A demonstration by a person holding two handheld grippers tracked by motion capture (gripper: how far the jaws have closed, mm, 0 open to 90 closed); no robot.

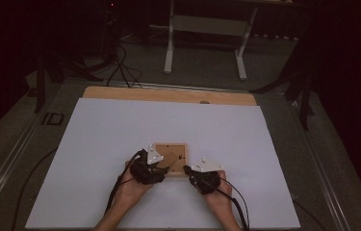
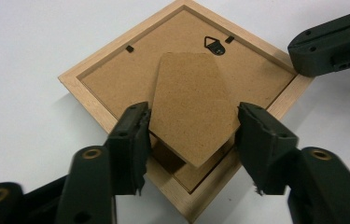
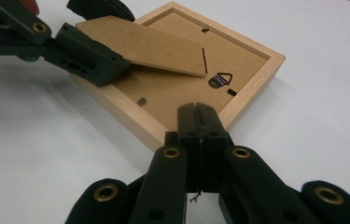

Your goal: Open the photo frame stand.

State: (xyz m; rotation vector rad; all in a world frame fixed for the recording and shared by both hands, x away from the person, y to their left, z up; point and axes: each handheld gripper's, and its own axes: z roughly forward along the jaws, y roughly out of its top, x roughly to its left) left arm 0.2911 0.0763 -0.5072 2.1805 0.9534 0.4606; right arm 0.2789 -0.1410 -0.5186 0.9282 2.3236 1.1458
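Square light-wood picture frame [image 2: 93, 70]: laid face down on white table [image 1: 120, 125].
Brown fibreboard easel stand [image 2: 191, 102]: flanked by spread left gripper [image 2: 191, 135].
Right gripper [image 3: 196, 114]: pressed together, tip set at frame edge.

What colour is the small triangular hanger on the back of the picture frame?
Dark, near-black metal. The hanger on the frame shows best in the left gripper view.

We count one wooden picture frame [image 1: 169, 161] lying face down on one white board [image 1: 120, 130], one stand flap [image 2: 192, 105] and one hanger [image 2: 214, 45] on its back, two grippers, left [image 1: 155, 169] and right [image 1: 193, 172].
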